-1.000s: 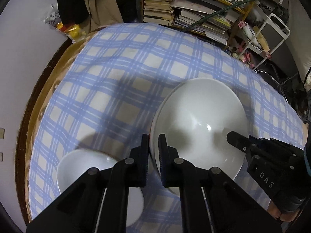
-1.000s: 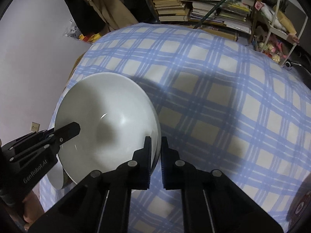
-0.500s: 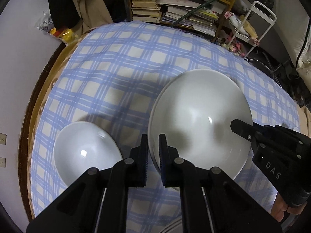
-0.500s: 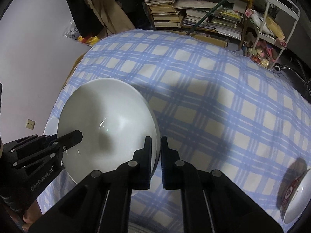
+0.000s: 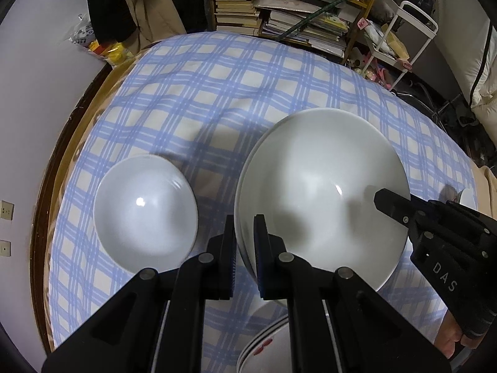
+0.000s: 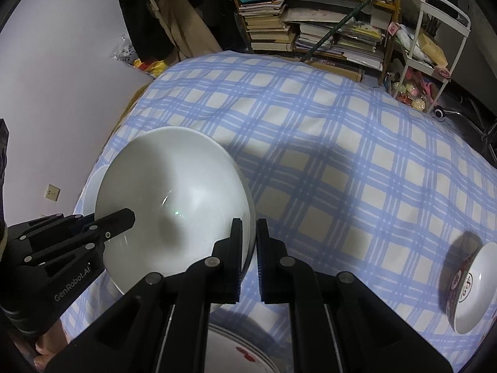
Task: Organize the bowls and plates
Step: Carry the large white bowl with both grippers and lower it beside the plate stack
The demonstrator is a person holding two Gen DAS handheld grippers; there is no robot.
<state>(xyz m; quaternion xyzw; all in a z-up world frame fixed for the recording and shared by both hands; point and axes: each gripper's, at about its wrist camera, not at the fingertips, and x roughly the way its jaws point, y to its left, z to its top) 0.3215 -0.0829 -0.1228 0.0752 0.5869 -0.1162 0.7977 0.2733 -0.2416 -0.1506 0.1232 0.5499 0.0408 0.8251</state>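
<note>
Both claws, left [image 5: 245, 233] and right [image 6: 250, 236], clamp big white bowl [image 5: 323, 192] rim; plate [image 6: 236, 357] below cut off, possibly stacked.

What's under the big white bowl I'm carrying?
Below the big bowl the checked cloth shows, plus the rims of stacked red-marked plates at its near edge. Whatever lies straight beneath the bowl is covered. The small bowl sits beside it, not under.
</note>
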